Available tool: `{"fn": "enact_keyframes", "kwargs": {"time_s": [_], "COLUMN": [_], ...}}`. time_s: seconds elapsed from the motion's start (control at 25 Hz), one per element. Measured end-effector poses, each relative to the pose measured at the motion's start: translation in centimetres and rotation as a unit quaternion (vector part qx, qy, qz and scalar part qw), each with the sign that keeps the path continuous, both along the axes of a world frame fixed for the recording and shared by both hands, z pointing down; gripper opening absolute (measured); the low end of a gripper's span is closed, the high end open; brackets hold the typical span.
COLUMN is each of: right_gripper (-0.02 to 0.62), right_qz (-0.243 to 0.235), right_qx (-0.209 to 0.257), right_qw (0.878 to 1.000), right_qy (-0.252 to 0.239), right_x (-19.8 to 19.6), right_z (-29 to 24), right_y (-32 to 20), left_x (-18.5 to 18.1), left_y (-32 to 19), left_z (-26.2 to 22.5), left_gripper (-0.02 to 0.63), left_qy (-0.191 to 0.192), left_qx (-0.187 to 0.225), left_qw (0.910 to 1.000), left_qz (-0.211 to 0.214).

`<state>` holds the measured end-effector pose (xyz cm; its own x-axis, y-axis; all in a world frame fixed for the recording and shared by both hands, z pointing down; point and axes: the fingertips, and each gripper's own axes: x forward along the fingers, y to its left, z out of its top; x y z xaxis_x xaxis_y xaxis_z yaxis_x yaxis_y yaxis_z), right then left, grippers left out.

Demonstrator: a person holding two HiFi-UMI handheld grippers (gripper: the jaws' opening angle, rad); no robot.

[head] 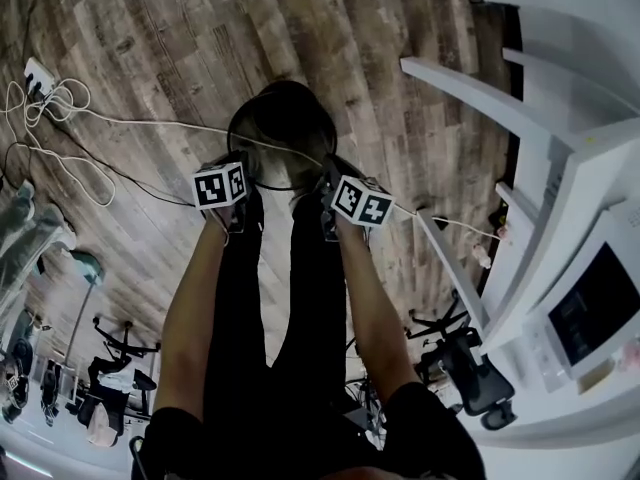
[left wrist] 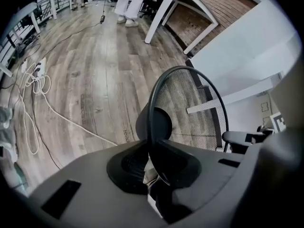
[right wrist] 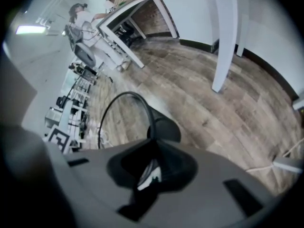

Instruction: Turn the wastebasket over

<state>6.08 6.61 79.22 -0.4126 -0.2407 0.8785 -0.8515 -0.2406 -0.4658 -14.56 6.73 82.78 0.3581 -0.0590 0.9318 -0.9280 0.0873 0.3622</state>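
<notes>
A black wire-mesh wastebasket (head: 283, 128) stands on the wooden floor with its round opening facing up towards me. My left gripper (head: 243, 173) holds the near-left part of its rim, and my right gripper (head: 326, 186) holds the near-right part. In the left gripper view the thin black rim runs straight between the jaws of the left gripper (left wrist: 151, 144), which are shut on it, and the mesh wall (left wrist: 190, 113) curves away behind. In the right gripper view the rim likewise passes between the jaws of the right gripper (right wrist: 153, 133), beside the basket's dark wall (right wrist: 166, 126). Both grippers point steeply down.
A white cable (head: 130, 123) and power strip (head: 38, 76) lie on the floor at the left. White desk legs (head: 470, 93) and a desk with a monitor (head: 590, 313) stand at the right. Office chairs (head: 465, 363) are behind me. A person in white (left wrist: 128, 1) stands far off.
</notes>
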Motion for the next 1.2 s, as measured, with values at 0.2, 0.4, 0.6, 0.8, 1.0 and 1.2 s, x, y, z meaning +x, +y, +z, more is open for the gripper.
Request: {"fn": "enact_keyframes", "kwargs": {"time_s": [0.2, 0.4, 0.6, 0.8, 1.0, 1.2], "right_gripper": [0.055, 0.055, 0.055, 0.054, 0.054, 0.055], "right_qz": [0.005, 0.019, 0.035, 0.049, 0.051, 0.046], "right_qx": [0.0, -0.004, -0.004, 0.002, -0.003, -0.001], "right_qw": [1.0, 1.0, 0.999, 0.999, 0.999, 0.999], "right_qy": [0.007, 0.001, 0.007, 0.011, 0.016, 0.014], "right_x": [0.2, 0.3, 0.9, 1.2, 1.7, 2.0], "right_z": [3.0, 6.3, 9.1, 11.3, 13.5, 14.4], "right_y": [-1.0, -2.0, -3.0, -4.3, -4.4, -4.3], "left_x": [0.1, 0.1, 0.7, 0.9, 1.5, 1.9], "left_y": [-1.4, -3.6, -4.9, -6.1, -6.5, -6.4], "left_z": [2.5, 5.3, 8.1, 10.8, 12.8, 13.5], "left_gripper": [0.08, 0.08, 0.08, 0.079, 0.081, 0.095], "left_qy": [-0.009, 0.002, 0.006, 0.017, 0.027, 0.04], "left_qx": [-0.003, 0.002, 0.006, 0.006, 0.009, 0.014], "left_qw": [0.9999, 0.9999, 0.9999, 0.9995, 0.9993, 0.9989], "left_qz": [0.009, -0.011, -0.014, -0.024, -0.025, -0.019]}}
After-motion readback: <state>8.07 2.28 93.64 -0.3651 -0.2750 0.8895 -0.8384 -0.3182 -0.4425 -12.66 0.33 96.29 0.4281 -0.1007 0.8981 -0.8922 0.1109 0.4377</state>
